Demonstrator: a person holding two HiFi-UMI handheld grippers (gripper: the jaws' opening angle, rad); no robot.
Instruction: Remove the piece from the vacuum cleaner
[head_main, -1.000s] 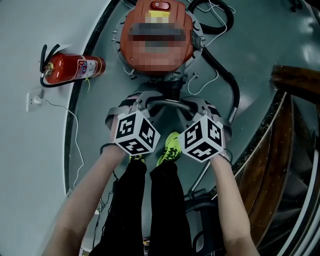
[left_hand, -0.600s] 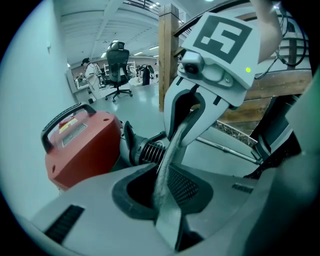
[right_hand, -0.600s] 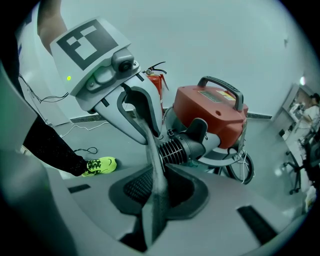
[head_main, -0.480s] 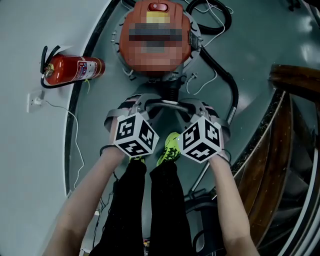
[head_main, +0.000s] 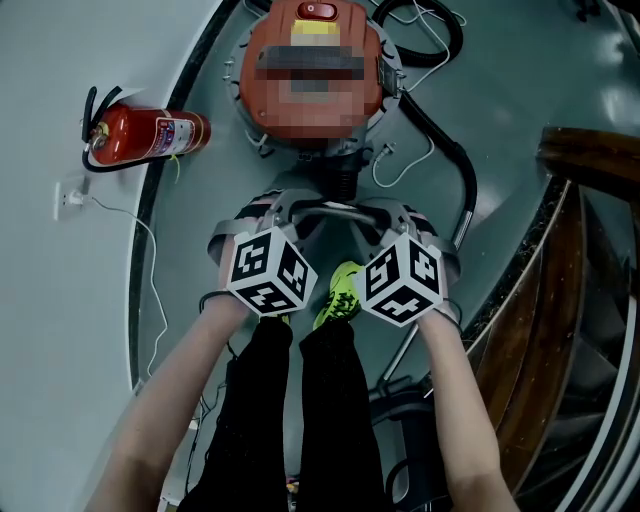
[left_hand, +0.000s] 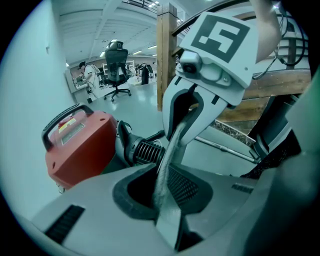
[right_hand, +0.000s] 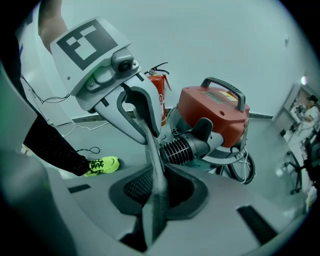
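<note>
Grey tube (head_main: 335, 207) is pinched at both ends: the left gripper (left_hand: 162, 195) has its jaws nearly closed and clamped on one end, and the right gripper (right_hand: 155, 200) has the same grip on the other, so the tube spans between them. It sits just in front of the orange-red vacuum cleaner (head_main: 312, 75), right by the black ribbed hose cuff (right_hand: 182, 148), though I can't tell if they're actually joined. Off to the left, a red fire extinguisher (head_main: 145, 135) lies on the floor (head_main: 500, 120).

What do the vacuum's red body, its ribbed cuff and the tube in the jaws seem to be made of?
The body looks like moulded plastic, semi-gloss: soft highlights, rounded edges. The cuff: black rubber or plastic, matt, deeply ribbed. The tube: likely metal, dull grey sheen, not certain.
</note>
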